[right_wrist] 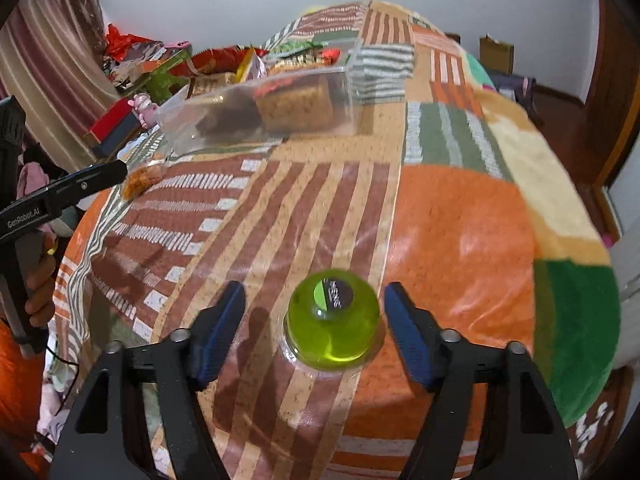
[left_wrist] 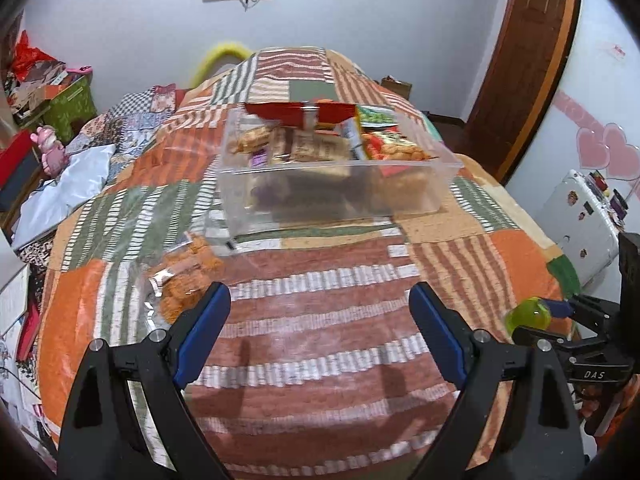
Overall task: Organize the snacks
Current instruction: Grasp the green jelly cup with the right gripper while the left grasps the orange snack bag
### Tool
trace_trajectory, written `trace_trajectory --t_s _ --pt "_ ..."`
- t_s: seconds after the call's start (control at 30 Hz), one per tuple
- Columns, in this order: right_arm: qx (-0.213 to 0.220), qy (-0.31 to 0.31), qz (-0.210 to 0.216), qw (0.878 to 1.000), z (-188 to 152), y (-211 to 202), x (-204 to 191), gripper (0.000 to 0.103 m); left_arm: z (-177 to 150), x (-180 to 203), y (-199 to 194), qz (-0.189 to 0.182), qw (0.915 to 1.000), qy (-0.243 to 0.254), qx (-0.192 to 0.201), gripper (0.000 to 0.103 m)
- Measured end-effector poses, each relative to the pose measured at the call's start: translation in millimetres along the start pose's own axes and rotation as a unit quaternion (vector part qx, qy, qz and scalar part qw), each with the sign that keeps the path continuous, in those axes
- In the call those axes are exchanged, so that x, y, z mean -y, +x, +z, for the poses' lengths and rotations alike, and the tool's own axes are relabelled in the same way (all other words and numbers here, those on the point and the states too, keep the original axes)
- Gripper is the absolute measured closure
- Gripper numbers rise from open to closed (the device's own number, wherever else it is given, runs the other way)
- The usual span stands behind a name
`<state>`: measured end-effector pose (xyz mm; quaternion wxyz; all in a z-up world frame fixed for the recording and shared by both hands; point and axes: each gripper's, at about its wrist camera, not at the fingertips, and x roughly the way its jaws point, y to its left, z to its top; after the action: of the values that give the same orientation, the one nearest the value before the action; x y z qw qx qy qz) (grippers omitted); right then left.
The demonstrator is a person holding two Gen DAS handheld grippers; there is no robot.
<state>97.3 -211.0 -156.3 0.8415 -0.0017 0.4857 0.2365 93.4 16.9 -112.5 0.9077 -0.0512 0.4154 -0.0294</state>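
A green jelly cup (right_wrist: pixel 332 320) sits upside down on the patchwork quilt (right_wrist: pixel 460 232). It lies between the fingers of my right gripper (right_wrist: pixel 315 288), which is open, with a gap on each side of the cup. My left gripper (left_wrist: pixel 320 292) is open and holds nothing. Just left of its left finger lies a clear bag of orange snacks (left_wrist: pixel 188 276). Beyond both stands a clear plastic bin (left_wrist: pixel 340 184) filled with several snack packets. In the right wrist view, the left gripper (right_wrist: pixel 116 172) reaches in beside the orange snack bag (right_wrist: pixel 142 180).
The quilt covers a bed that drops off at the right and near edges. A pink figure (left_wrist: pixel 50 152) and a green box (left_wrist: pixel 74 108) stand at the far left. A white appliance (left_wrist: pixel 580 216) stands to the right. A person's hand (right_wrist: pixel 40 292) grips the left handle.
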Motion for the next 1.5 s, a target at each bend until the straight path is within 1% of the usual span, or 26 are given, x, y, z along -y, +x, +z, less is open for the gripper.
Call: trace_trajectory --t_s 0.03,0.1,0.13,0.23,0.33,0.43,0.57,0.67,0.77,0.87,0.93,1.03,1.13,1.27,1.37,1.4,1.43,1.5 --pt "0.001 -0.002 -0.005 1.0 -1.1 1.1 -0.1 0.052 0.0 -4.1 0.5 0.004 1.0 -0.002 -0.001 0.012" --pt "0.003 -0.002 -0.007 1.0 -1.2 0.4 0.6 0.058 -0.1 -14.7 2.3 0.011 0.9999 -0.005 -0.005 0.012" --pt "0.003 0.002 -0.002 1.0 -0.7 -0.2 1.7 0.06 -0.4 -21.5 4.1 0.017 0.9998 -0.006 -0.008 0.012" --pt "0.004 0.011 0.01 1.0 3.2 0.5 1.4 0.06 -0.9 -39.7 11.3 0.032 0.9992 -0.013 -0.018 0.012" --pt "0.008 0.005 0.013 1.0 10.4 2.7 -5.8 0.06 -1.4 -58.6 20.5 0.032 0.9984 -0.033 -0.033 0.012" --pt "0.016 0.0 0.026 1.0 21.3 3.6 -15.6 0.06 -0.1 -79.5 33.5 0.034 0.9966 -0.056 -0.051 0.012" --pt "0.028 -0.014 0.036 0.999 39.6 7.3 -30.2 0.06 1.4 -96.3 48.0 0.046 0.9948 -0.064 -0.064 0.012" --pt "0.032 -0.022 0.044 0.998 52.6 12.0 -38.7 0.06 5.2 -105.5 56.6 0.048 0.9945 -0.064 -0.068 0.012" --pt "0.033 -0.029 0.051 0.998 63.3 17.9 -46.4 0.06 12.1 -111.7 69.1 0.038 0.9952 -0.051 -0.075 0.009" --pt "0.031 -0.034 0.056 0.997 70.5 23.8 -51.7 0.06 18.5 -113.5 80.8 0.043 0.9955 -0.029 -0.079 0.003" --pt "0.029 -0.037 0.058 0.997 73.5 27.7 -53.8 0.06 22.1 -113.0 86.2 0.041 0.9957 -0.02 -0.08 0.003" --pt "0.023 -0.037 0.06 0.997 75.6 33.9 -54.7 0.06 25.2 -109.3 89.8 0.024 0.9957 -0.005 -0.09 0.003" --pt "0.02 -0.035 0.063 0.997 76.9 36.4 -54.1 0.06 24.1 -103.4 90.0 0.018 0.9949 0.016 -0.098 0.002" --pt "0.02 -0.031 0.069 0.997 77.2 35.3 -53.3 0.06 15.7 -103.4 85.0 0.001 0.9924 0.011 -0.123 0.002" --pt "0.022 -0.032 0.071 0.997 76.9 32.9 -53.4 0.06 3.0 -98.8 82.7 0.012 0.9892 0.028 -0.143 0.002" --pt "0.023 -0.033 0.071 0.997 76.9 32.0 -53.6 0.06 0.1 -96.8 81.5 0.018 0.9888 0.037 -0.143 0.002" --pt "0.023 -0.033 0.071 0.997 77.4 32.0 -53.4 0.06 -1.7 -94.8 78.8 0.033 0.9889 0.05 -0.136 0.002" --pt "0.024 -0.033 0.071 0.997 77.7 31.0 -53.7 0.06 0.9 -94.8 76.3 0.051 0.9891 0.059 -0.125 0.002"
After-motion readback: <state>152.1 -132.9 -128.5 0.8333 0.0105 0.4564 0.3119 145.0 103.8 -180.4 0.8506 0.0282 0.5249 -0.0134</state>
